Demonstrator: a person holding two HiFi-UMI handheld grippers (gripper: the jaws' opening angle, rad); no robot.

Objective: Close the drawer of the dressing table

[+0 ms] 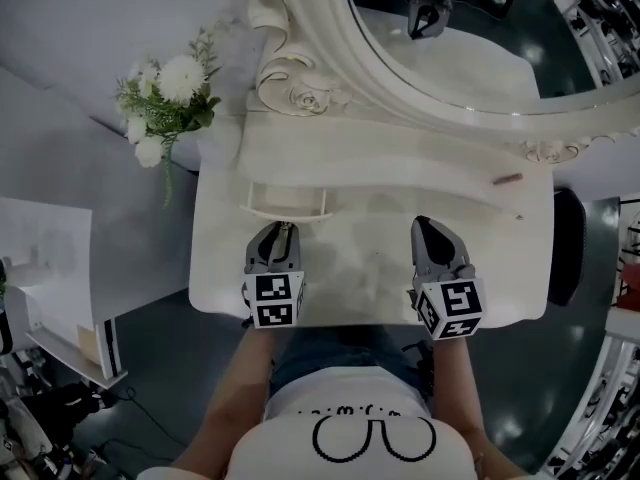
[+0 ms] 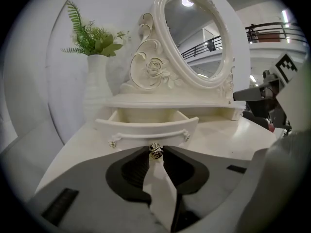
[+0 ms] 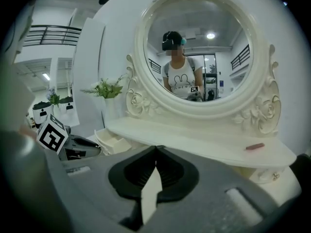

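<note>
— Left gripper (image 2: pixel 155 154)?
— Clamped on the small metal knob (image 2: pixel 155 150). The right gripper (image 3: pixel 155 150) is pinched shut on nothing, over the dressing table (image 1: pixel 220 268).
— And the drawer (image 2: pixel 146 129)?
— It's pulled out from under the shelf (image 2: pixel 170 101). Its long side runs across the table, and its front faces the left gripper, directly ahead of it.

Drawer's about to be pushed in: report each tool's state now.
Left tool: closed on the drawer knob.
Right tool: closed, holding nothing.
</note>
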